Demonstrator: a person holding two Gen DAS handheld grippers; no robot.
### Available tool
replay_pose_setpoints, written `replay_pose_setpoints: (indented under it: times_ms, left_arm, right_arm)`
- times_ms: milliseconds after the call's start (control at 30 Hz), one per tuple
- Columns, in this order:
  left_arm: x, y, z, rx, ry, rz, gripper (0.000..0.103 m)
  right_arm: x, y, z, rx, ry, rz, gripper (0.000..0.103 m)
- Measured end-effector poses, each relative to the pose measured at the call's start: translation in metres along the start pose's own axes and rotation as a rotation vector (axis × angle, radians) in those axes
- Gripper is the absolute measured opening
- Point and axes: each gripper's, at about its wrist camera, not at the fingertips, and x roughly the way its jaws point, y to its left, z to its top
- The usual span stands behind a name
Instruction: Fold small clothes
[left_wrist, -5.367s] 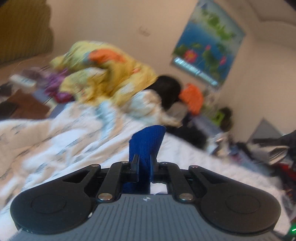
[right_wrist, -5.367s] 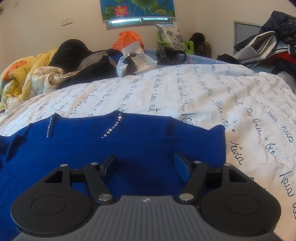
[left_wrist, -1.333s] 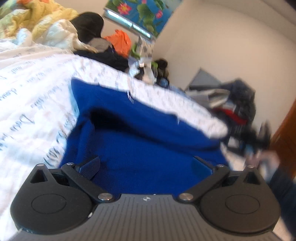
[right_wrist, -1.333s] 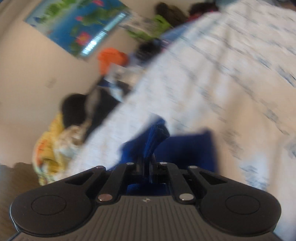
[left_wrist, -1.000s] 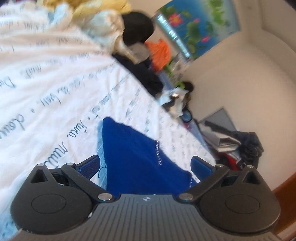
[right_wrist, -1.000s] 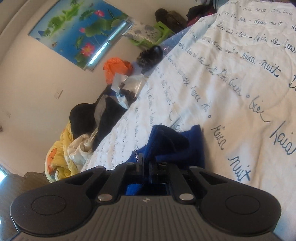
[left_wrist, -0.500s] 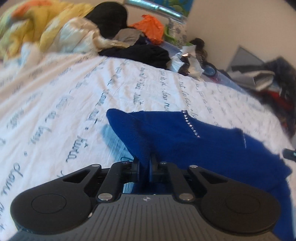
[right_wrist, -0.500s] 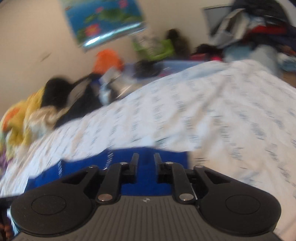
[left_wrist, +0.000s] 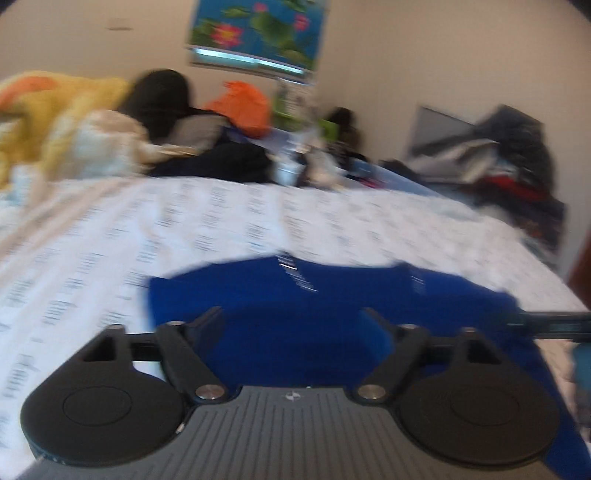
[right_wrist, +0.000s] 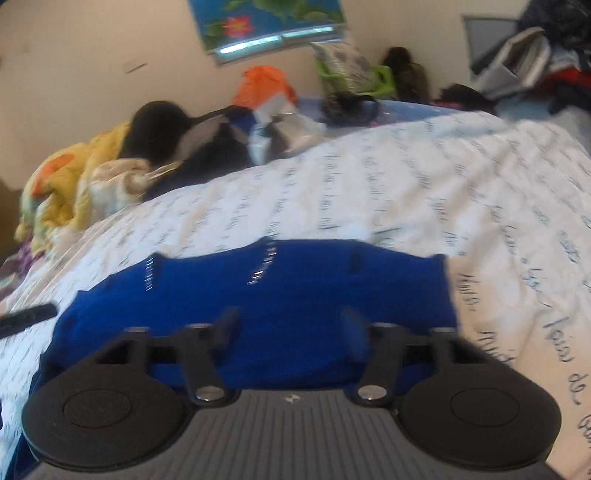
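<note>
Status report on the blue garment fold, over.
Left gripper open, right gripper open, both empty. Blue garment spread on the printed bedsheet. Nothing lying on it.

Left gripper (left_wrist: 293, 326) and right gripper (right_wrist: 290, 326) both hung low with jaws spread wide, gripping nothing

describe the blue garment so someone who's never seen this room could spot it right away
Start at the bed covered by the white sheet printed with dark handwriting. At its near edge, right in front of both open grippers, lies the blue garment, spread flat. It is the only solid royal-blue piece, with short lines of sparkly studs, unlike the yellow, black and orange heap at the far end.
</note>
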Motion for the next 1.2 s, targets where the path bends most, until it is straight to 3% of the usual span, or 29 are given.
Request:
replay_pose_setpoints:
  times_ms: [100,133,200,300,367,433,467,533,600,633,767,867,933,1000,1100,1167,1200]
  left_arm:
    - [0.033,-0.008,-0.022,0.053,0.127,0.036,0.068]
    - [0.033,-0.006,-0.033,0.108,0.071,0.060,0.070]
    - [0.032,0.004,-0.033,0.093,0.078,0.055,0.069]
    - [0.020,-0.005,-0.035,0.186,0.097,0.094,0.069]
    - [-0.002,-0.011,-0.040,0.164,0.090,0.126,0.078]
    - [-0.028,-0.020,-0.051,0.113,0.074,0.031,0.090]
    - [-0.038,-0.027,-0.059,0.103,0.076,-0.016,0.091]
    - [-0.039,-0.038,-0.085,0.127,0.143,-0.034,0.094]
    - [-0.049,-0.042,-0.102,0.197,0.128,0.012,0.095]
    - [-0.057,-0.038,-0.103,0.186,0.138,0.013,0.095]
    - [-0.108,-0.002,-0.107,0.000,0.122,-0.042,0.097]
    - [-0.137,0.037,-0.118,-0.251,0.130,-0.100,0.100]
    - [-0.147,0.062,-0.125,-0.418,0.158,-0.142,0.097]
    - [-0.156,0.075,-0.128,-0.510,0.157,-0.188,0.094]
    - [-0.158,0.089,-0.132,-0.622,0.165,-0.230,0.081]
    - [-0.153,0.095,-0.132,-0.658,0.160,-0.230,0.066]
    - [-0.150,0.098,-0.134,-0.671,0.175,-0.228,0.050]
  right_arm:
    - [0.029,0.007,-0.016,-0.079,0.057,-0.086,0.088]
    - [0.030,0.009,-0.025,-0.146,0.016,-0.109,0.088]
    - [0.026,0.000,-0.025,-0.112,0.011,-0.093,0.088]
    - [0.021,0.001,-0.020,-0.119,0.045,-0.143,0.088]
    - [-0.002,0.010,-0.020,-0.064,0.039,-0.154,0.089]
    - [-0.030,0.022,-0.031,-0.042,0.002,-0.047,0.089]
    - [-0.037,0.029,-0.041,-0.049,0.012,-0.025,0.090]
    - [-0.032,0.038,-0.065,-0.094,0.098,-0.045,0.090]
    - [-0.037,0.045,-0.093,-0.223,0.060,-0.118,0.098]
    - [-0.043,0.038,-0.094,-0.171,0.077,-0.114,0.103]
    - [-0.078,0.020,-0.100,-0.069,0.113,-0.149,0.103]
    - [-0.099,0.017,-0.118,-0.042,0.140,-0.001,0.103]
    - [-0.110,0.011,-0.126,-0.060,0.136,-0.009,0.103]
    - [-0.127,-0.015,-0.125,0.099,0.132,0.080,0.103]
    - [-0.146,-0.069,-0.124,0.400,0.132,0.191,0.103]
    - [-0.145,-0.092,-0.125,0.471,0.176,0.215,0.102]
    - [-0.145,-0.097,-0.126,0.484,0.186,0.240,0.102]
